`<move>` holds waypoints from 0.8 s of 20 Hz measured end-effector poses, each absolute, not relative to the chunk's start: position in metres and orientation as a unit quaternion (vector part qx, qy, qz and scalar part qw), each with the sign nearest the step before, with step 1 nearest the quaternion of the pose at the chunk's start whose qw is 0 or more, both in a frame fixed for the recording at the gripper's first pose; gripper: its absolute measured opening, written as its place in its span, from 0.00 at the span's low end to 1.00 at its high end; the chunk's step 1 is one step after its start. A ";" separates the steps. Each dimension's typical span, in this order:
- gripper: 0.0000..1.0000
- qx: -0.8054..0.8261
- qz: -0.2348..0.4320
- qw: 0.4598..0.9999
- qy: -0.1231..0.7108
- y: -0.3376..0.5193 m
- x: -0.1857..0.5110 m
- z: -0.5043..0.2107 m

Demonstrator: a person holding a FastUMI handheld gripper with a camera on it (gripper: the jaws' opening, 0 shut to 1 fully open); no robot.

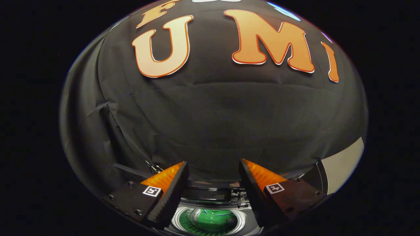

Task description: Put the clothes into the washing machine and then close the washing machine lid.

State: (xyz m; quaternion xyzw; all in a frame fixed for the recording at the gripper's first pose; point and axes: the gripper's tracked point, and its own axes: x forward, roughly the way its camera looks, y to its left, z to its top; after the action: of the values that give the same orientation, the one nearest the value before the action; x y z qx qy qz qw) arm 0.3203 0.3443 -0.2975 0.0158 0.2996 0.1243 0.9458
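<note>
Gripper (213, 178) sits at the bottom centre of the frame, jaws spread wide, nothing between them and nothing held; fingers (170, 193) angle inward from lower left and lower right, ribbed inner faces toward each other, each base carrying a small square marker tag. Washer (210, 209) shows in the gap between the fingers, at the very bottom centre, seen from above and close under the gripper. Its top opening is round with a pale ring rim (178, 219); inside, the drum (193, 224) has a perforated wall lit green. Clothes (216, 220) lie in the drum as a green lump with a few faint blue streaks on top, lower centre of the frame, just below the fingertips; can't tell fabric type or how many pieces. Lid (206, 193) appears raised: a dark glossy panel stands behind the opening, between the fingers just above the rim, with hinge hardware at its right end; exact angle is unclear because of the fisheye warp. Wall (210, 114) of black cloth covers the middle and upper frame behind the washer, with creases down the left side. A pale panel (344, 164) shows at the lower right edge, beyond the right finger. A small metal clip (154, 168) sits just left of the left fingertip, against the cloth
</note>
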 end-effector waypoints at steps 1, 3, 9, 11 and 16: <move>0.99 0.015 0.123 0.946 0.299 0.343 0.319 -0.297; 1.00 0.011 0.122 0.946 0.300 0.344 0.315 -0.297; 1.00 0.009 0.123 0.950 0.285 0.337 0.279 -0.294; 1.00 0.008 0.126 0.952 0.278 0.336 0.268 -0.293; 0.99 0.006 0.126 0.956 0.264 0.332 0.247 -0.296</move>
State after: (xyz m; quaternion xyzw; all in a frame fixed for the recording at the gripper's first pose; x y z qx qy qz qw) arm 0.2475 0.3322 -0.2955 0.0058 0.2644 0.1263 0.9561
